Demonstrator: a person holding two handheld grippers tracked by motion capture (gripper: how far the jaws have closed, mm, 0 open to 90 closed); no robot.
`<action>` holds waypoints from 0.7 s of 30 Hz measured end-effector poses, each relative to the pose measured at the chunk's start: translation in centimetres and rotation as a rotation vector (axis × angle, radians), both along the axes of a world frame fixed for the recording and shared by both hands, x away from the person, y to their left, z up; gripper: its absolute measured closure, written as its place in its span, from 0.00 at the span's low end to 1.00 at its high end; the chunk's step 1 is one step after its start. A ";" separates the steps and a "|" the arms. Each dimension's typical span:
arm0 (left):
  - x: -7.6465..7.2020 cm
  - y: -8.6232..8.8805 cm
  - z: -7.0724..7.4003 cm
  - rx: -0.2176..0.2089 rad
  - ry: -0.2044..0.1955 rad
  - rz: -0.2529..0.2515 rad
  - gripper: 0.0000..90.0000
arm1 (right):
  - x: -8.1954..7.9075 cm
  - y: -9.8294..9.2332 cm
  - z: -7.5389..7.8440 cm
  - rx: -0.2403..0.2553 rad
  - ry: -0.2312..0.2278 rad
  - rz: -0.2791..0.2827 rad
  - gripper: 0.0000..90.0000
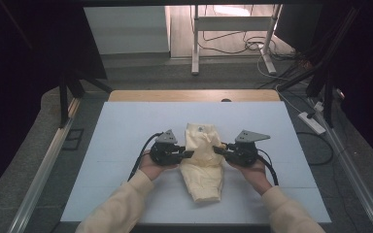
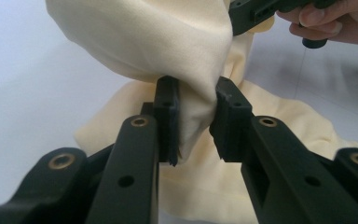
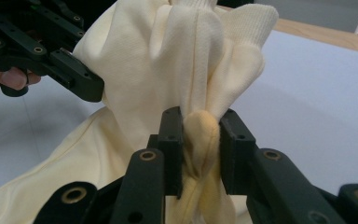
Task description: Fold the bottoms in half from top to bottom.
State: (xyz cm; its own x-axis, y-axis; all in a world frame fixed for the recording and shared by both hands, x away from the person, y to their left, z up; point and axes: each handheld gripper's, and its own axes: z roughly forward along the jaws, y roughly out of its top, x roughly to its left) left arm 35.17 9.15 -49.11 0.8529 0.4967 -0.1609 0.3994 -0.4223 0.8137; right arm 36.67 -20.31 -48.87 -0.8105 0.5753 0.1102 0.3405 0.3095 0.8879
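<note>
A pale yellow garment (image 1: pixel 203 162) lies bunched in the middle of the white table (image 1: pixel 126 126). My left gripper (image 1: pixel 190 154) pinches its left side and my right gripper (image 1: pixel 216 149) pinches its right side. In the left gripper view, a fold of the garment (image 2: pixel 168 42) hangs between the jaws, against the left pad (image 2: pixel 168 116), with my left gripper (image 2: pixel 196 119) shut on it. In the right gripper view, my right gripper (image 3: pixel 200 144) is shut on a thick bunch of the garment (image 3: pixel 177 60). The cloth's upper part is lifted off the table.
Both of the person's hands and yellow sleeves (image 1: pixel 121 204) come in from the bottom. A wooden table edge (image 1: pixel 194 95) runs along the back. Beyond it are metal stand legs (image 1: pixel 195 43), cables and a power strip (image 1: pixel 312 122) on the floor at right.
</note>
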 end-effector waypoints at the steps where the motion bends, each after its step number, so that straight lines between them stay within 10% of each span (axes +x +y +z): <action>1: -0.1 0.0 0.0 -0.002 0.002 0.000 0.79 | -0.1 -0.1 -0.1 -0.003 0.002 0.005 0.81; 21: -1.2 0.0 -0.8 0.018 0.004 -0.002 0.69 | -1.5 -0.2 -0.9 -0.032 0.018 0.035 0.77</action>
